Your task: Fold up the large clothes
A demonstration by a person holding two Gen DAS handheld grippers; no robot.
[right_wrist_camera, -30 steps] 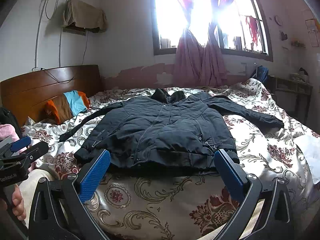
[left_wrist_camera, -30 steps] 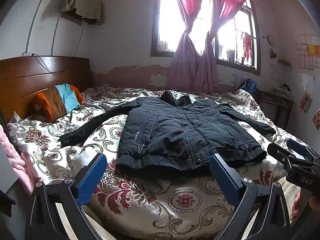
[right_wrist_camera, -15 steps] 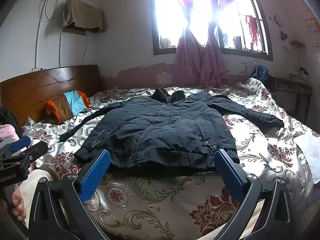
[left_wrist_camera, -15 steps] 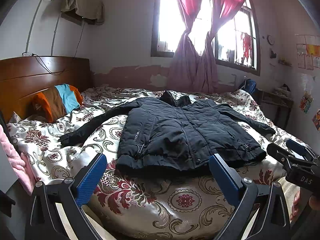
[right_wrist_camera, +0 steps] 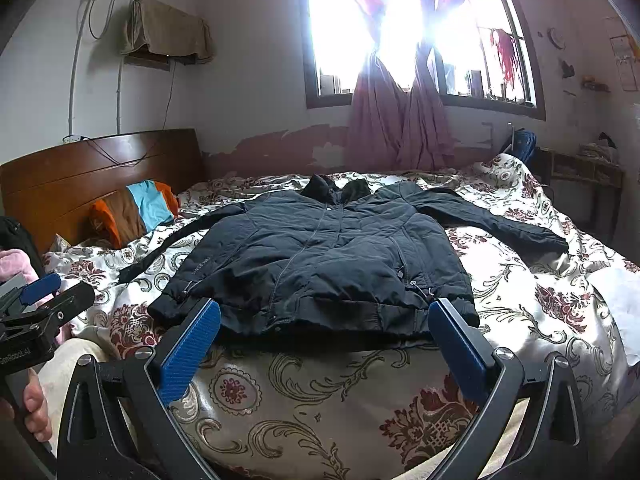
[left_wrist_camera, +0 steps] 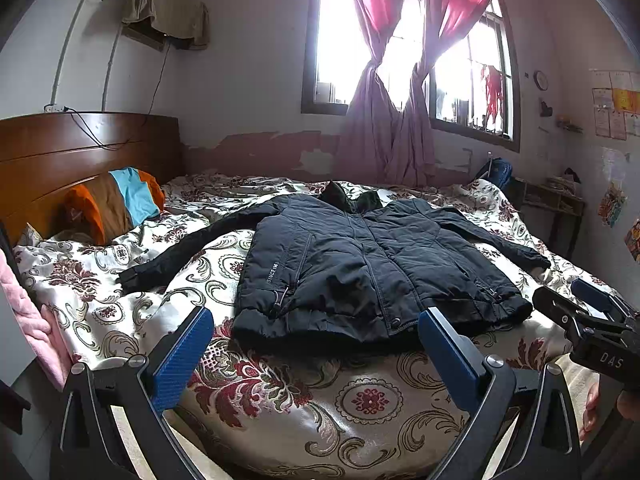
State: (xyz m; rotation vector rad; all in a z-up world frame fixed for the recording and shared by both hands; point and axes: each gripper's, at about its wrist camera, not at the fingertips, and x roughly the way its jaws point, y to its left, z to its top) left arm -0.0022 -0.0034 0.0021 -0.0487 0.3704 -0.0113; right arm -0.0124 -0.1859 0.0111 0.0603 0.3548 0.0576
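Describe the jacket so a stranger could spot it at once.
Find the big bed with the flowery cover under the window. The jacket lies flat in its middle, zipped, sleeves spread, collar toward the window. It is the only dark navy thing there; the pillow by the headboard is orange, brown and blue.

Daylight enters through the window (right_wrist_camera: 404, 36) on the far wall, overexposed to a white glare that bleeds across the curtains (right_wrist_camera: 396, 120), more strongly in the right wrist view. Below the window, the dark jacket (left_wrist_camera: 372, 272) reads as low-contrast, casting a soft shadow along its near hem. Fisheye distortion bows lines outward from the window, with black vignetting at the corners; focus is sharp.
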